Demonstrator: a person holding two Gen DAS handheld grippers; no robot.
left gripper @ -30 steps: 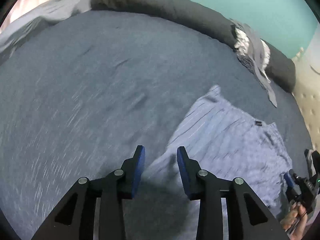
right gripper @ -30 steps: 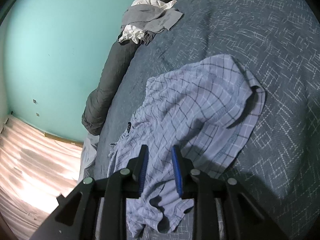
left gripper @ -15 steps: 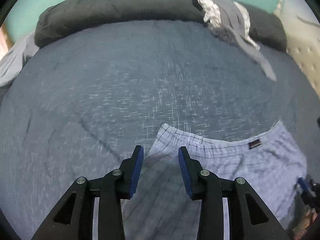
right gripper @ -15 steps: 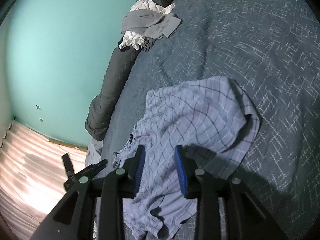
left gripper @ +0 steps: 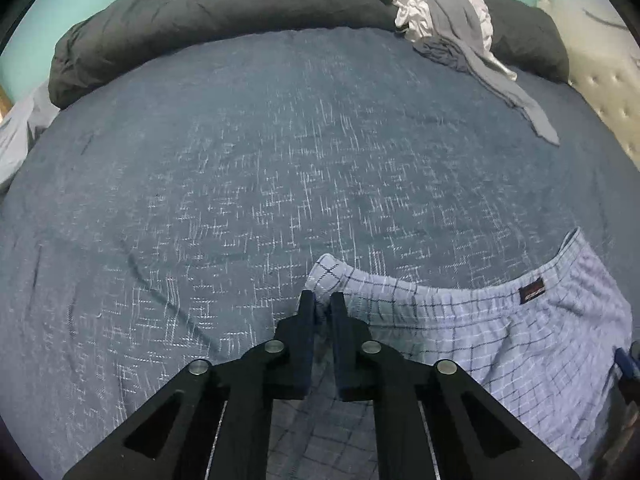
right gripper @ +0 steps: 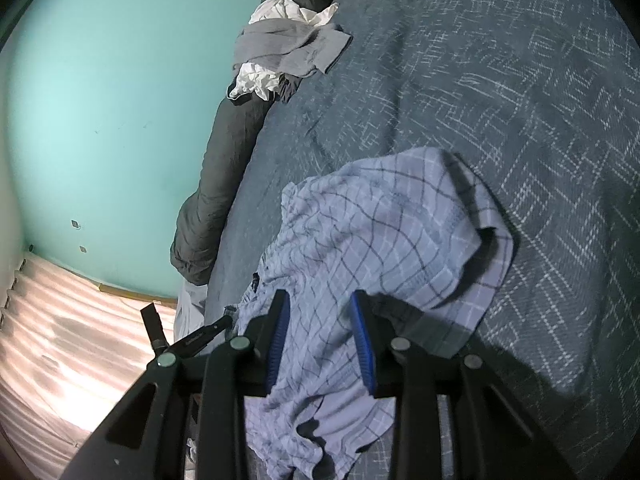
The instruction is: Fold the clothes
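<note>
One pair of checked shorts is lying on the blue bedspread, near its front edge. One heap of grey and white clothes is sitting against the dark bolster at the bedspread's far side. Left gripper is now pinching the shorts' waistband corner; half a second earlier its jaws were spread. Right gripper is standing apart over the shorts, slightly wider than before, pads not pressing.

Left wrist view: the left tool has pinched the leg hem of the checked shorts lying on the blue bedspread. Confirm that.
Not quite. The left tool has pinched the elastic waistband corner of the checked shorts, not a leg hem; the left wrist view shows the gathered band and its label. The shorts do lie on the blue bedspread.
</note>
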